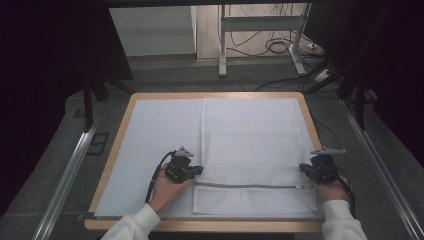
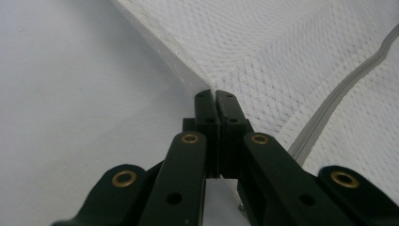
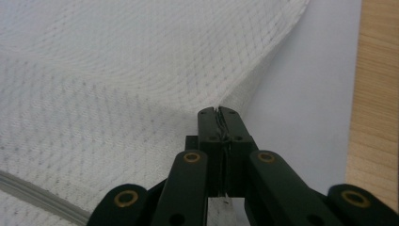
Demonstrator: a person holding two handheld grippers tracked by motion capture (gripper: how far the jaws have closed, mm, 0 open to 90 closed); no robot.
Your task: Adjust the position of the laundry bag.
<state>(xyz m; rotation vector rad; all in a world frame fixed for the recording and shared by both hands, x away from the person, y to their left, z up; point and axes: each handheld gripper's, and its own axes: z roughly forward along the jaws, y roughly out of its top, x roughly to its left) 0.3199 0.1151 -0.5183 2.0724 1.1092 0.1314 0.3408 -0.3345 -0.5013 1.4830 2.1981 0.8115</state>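
- two claws are at work here: the left claw is clenched on the left side edge of a white mesh laundry bag, and the right claw is clenched on its right side edge, both a little above the zipper.
- in the left gripper view the left claw has its jaws pressed together with the hem of the mesh laundry bag between them; in the right gripper view the right claw pinches a thin fold of the mesh laundry bag the same way.
- the bag lies flat on a pale sheet that covers the wooden table, on the right half, with the zipper end toward the person.
- it looks light, limp and thin: it will sag between the grips and drape rather than hold shape, and the open weave may snag or slip out of a shallow pinch.
- the stitched side hems look like the firmest places to hold, better than the bare mesh.
- the bag's right edge runs close to the table's right rim, so little room lies there; the left half of the sheet is bare, and there is open space toward the far edge.
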